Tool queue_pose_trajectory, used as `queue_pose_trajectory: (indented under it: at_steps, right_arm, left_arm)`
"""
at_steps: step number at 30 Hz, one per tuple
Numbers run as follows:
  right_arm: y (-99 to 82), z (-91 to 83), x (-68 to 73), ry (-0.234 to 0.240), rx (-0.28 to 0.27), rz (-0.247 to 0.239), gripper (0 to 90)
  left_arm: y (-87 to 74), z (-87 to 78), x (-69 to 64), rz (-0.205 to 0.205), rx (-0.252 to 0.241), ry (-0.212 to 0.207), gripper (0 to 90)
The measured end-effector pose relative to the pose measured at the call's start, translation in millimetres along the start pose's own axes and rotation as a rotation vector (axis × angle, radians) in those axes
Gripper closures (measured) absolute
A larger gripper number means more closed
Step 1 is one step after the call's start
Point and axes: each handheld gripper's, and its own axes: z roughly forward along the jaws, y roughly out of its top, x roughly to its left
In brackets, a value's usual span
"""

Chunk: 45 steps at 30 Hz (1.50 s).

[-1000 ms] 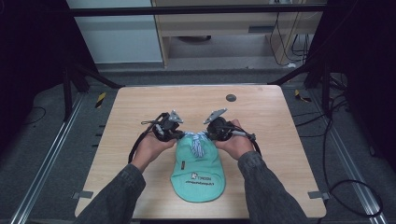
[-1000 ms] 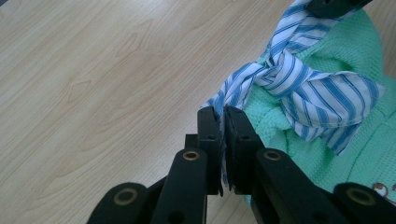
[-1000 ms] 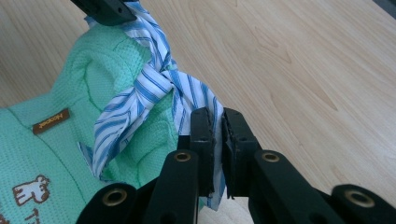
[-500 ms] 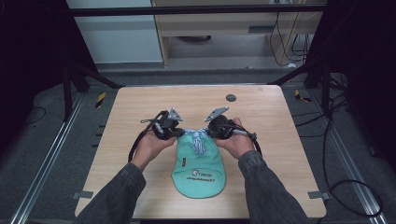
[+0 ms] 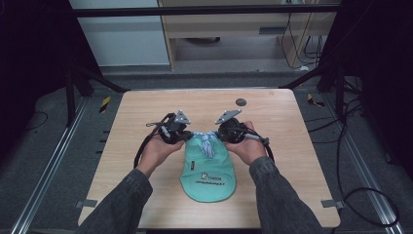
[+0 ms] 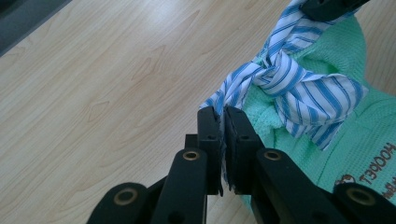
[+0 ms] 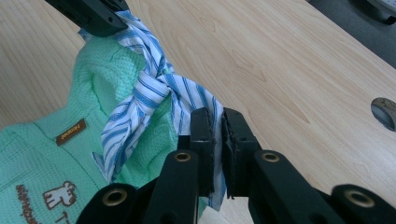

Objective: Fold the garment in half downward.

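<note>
Knot in the blue-and-white striped fabric tie sits on the mint-green waffle-knit garment. Left gripper pinches one tie end, right gripper the other.

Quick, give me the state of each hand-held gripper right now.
Left hand-held gripper: closed on one end of the striped tie.
Right hand-held gripper: closed on the tie's other end, at the green garment.

Even light on my table, dark all round it.

From the high view I see the wooden table softly lit from above, with faint shadows, no glare, and near-black surroundings. Both gripper views are bright, sharp on the striped cloth, slightly soft on the nearest jaws.
</note>
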Motion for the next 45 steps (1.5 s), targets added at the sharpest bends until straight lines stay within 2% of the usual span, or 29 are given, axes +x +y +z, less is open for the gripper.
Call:
queue_pose_trajectory:
  at_steps: [17,30,39,45]
  right_arm:
    - [4.4,-4.2,-0.5,-0.020,-0.017,-0.001,83.6]
    - [13.6,-10.9,-2.5,-0.037,-0.032,-0.005,83.6]
    - [22.5,-10.9,-9.3,-0.061,-0.033,-0.010,83.5]
    - [27.6,-8.7,-18.8,-0.085,-0.037,0.008,83.5]
  left_arm:
    - [2.4,-4.4,0.6,-0.003,-0.023,0.013,85.5]
    - [10.6,-12.4,4.4,0.011,-0.029,0.031,85.5]
    - [20.5,-10.2,13.8,0.007,-0.041,0.043,85.5]
    - [29.5,-8.8,18.2,0.006,-0.046,0.050,85.4]
